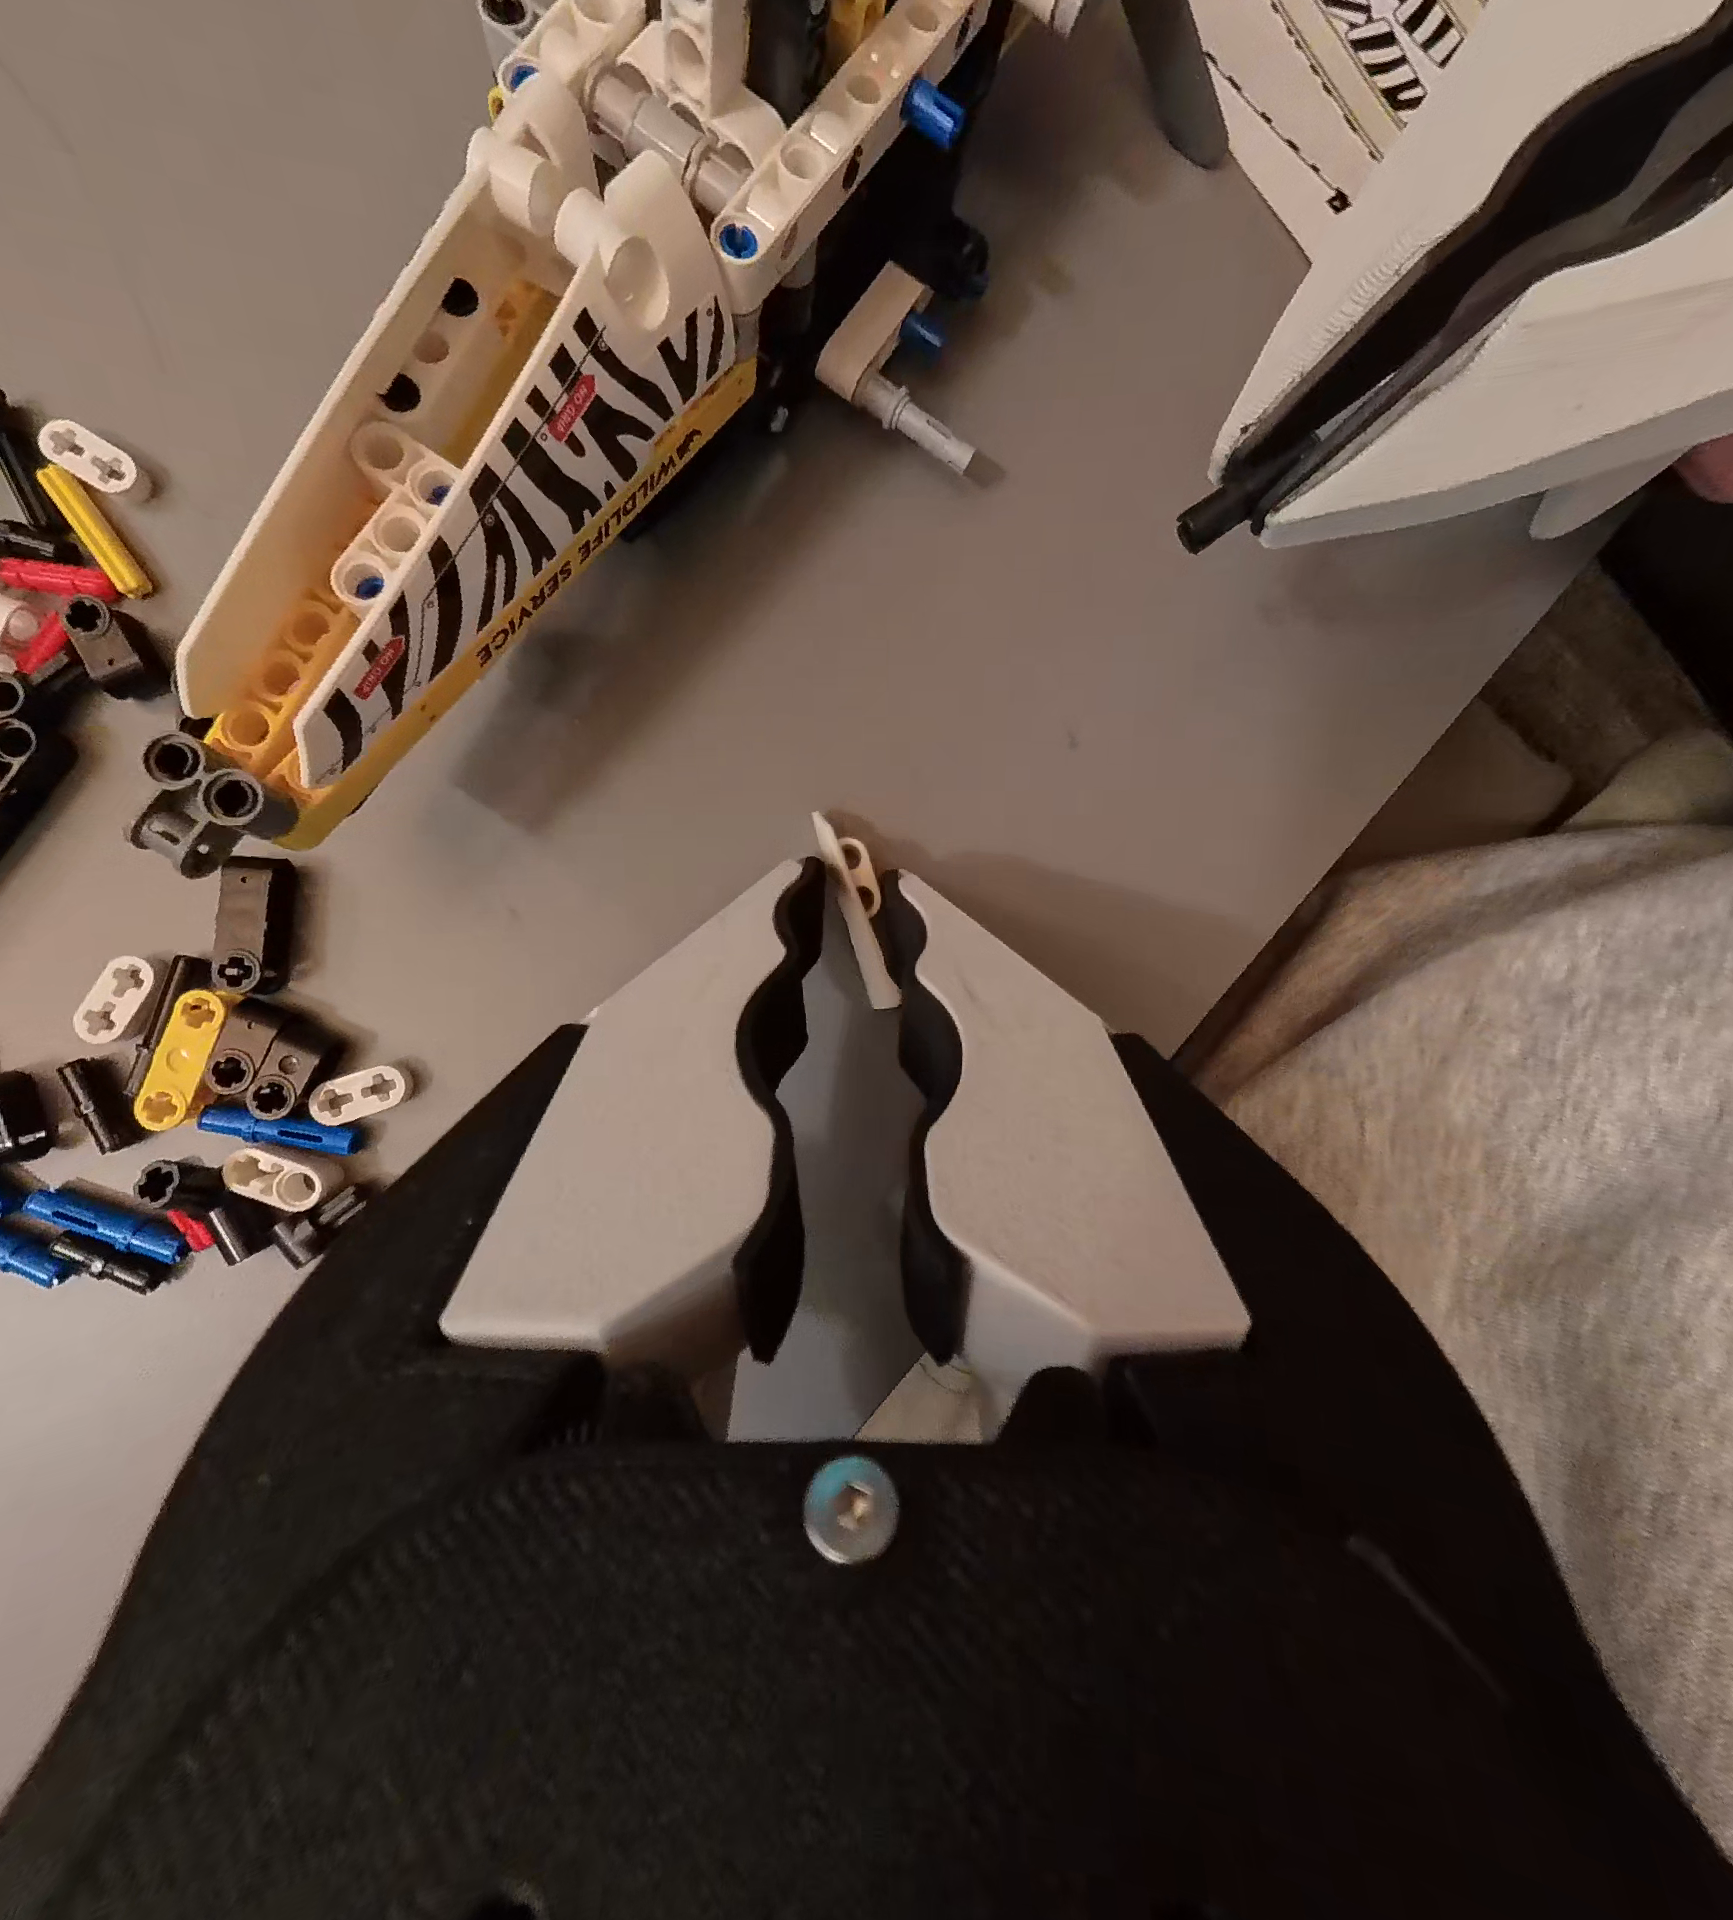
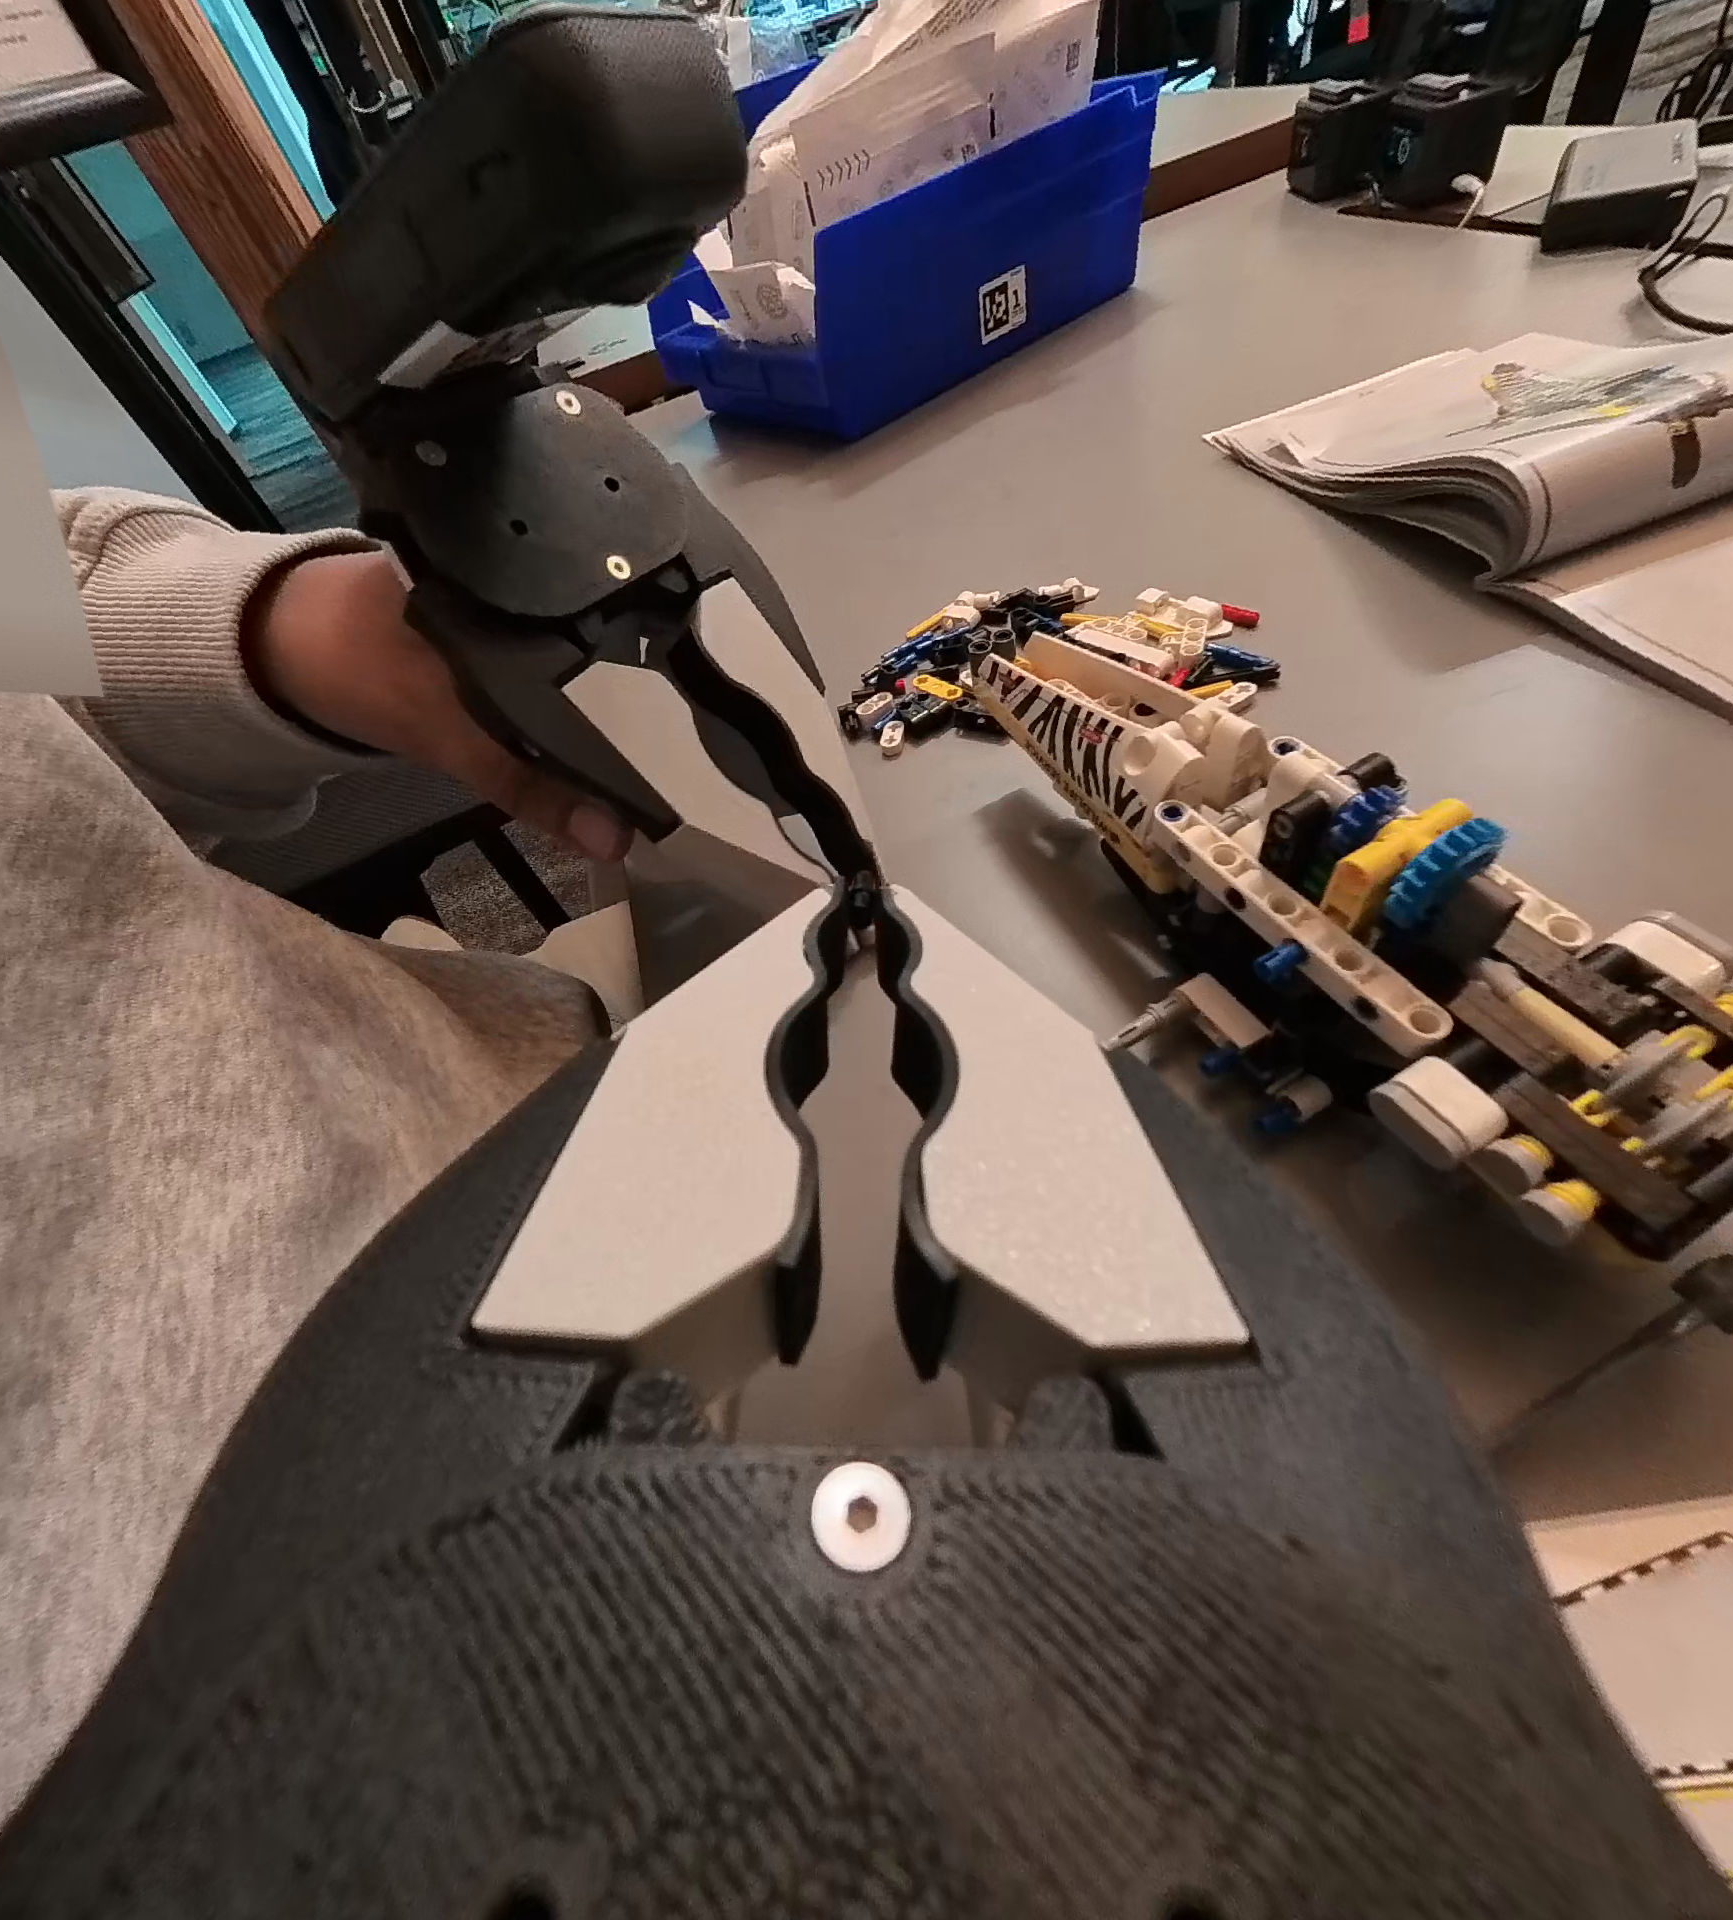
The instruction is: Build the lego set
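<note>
My left gripper (image 1: 854, 878) is shut on a small white connector piece (image 1: 864, 902) with two holes, held above the near table edge. My right gripper (image 2: 860, 902) is shut on a short black pin (image 2: 858, 896); in the left wrist view it comes in from the upper right with the black pin (image 1: 1205, 525) sticking out of its tips. The two grippers' tips stand close together in the right wrist view, the left one (image 2: 846, 847) coming from above. The partly built white, yellow and zebra-striped model (image 1: 488, 488) lies on the grey table (image 1: 945, 644); it also shows in the right wrist view (image 2: 1257, 883).
A heap of loose blue, black, yellow, red and white pieces (image 1: 114, 935) lies left of the model. A blue bin (image 2: 955, 260) with paper bags stands at the back. An open instruction booklet (image 2: 1527, 447) lies at the right. A person's grey-clothed lap (image 1: 1527, 1143) is beside the table edge. The gap from one gripper's tips to the other's is roughly 8 cm.
</note>
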